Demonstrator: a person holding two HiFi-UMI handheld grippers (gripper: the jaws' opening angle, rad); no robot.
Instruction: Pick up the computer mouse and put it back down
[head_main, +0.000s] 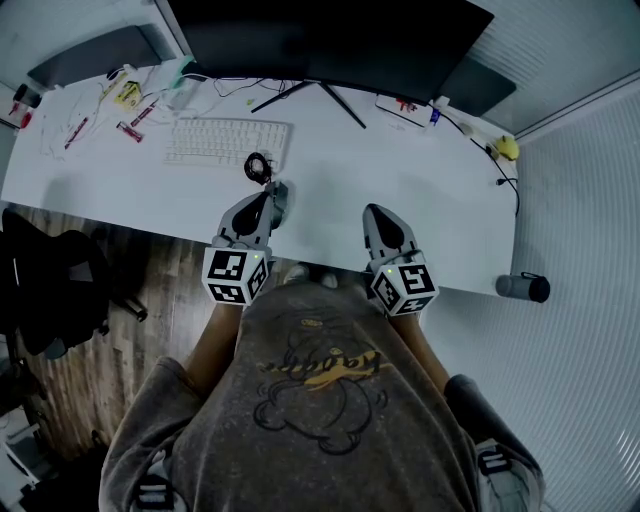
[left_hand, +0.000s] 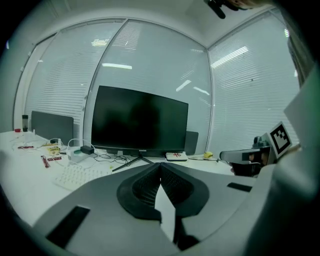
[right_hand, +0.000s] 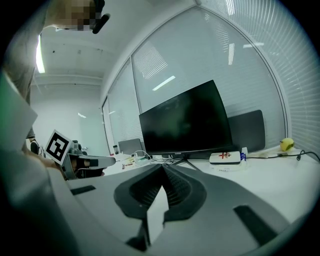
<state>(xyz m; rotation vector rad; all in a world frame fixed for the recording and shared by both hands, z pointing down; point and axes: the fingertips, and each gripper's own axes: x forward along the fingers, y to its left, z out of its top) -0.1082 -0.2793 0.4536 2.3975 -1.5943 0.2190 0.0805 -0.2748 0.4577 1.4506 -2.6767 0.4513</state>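
In the head view a small dark computer mouse (head_main: 258, 167) lies on the white desk (head_main: 330, 190), just right of the keyboard. My left gripper (head_main: 276, 192) hovers right behind it, a little toward me, jaws shut with nothing between them. In the left gripper view the left gripper (left_hand: 160, 168) shows its pads pressed together and empty; the mouse is hidden below them. My right gripper (head_main: 374, 213) hangs over the desk's front part, well right of the mouse. The right gripper (right_hand: 162, 168) is also shut and empty in its own view.
A white keyboard (head_main: 226, 140) lies before a big dark monitor (head_main: 330, 40) on a splayed stand. Cables, pens and small items crowd the back left (head_main: 130, 100). A yellow object (head_main: 508, 148) sits far right, a dark cylinder (head_main: 522, 288) at the front right corner, a black chair (head_main: 50, 280) left.
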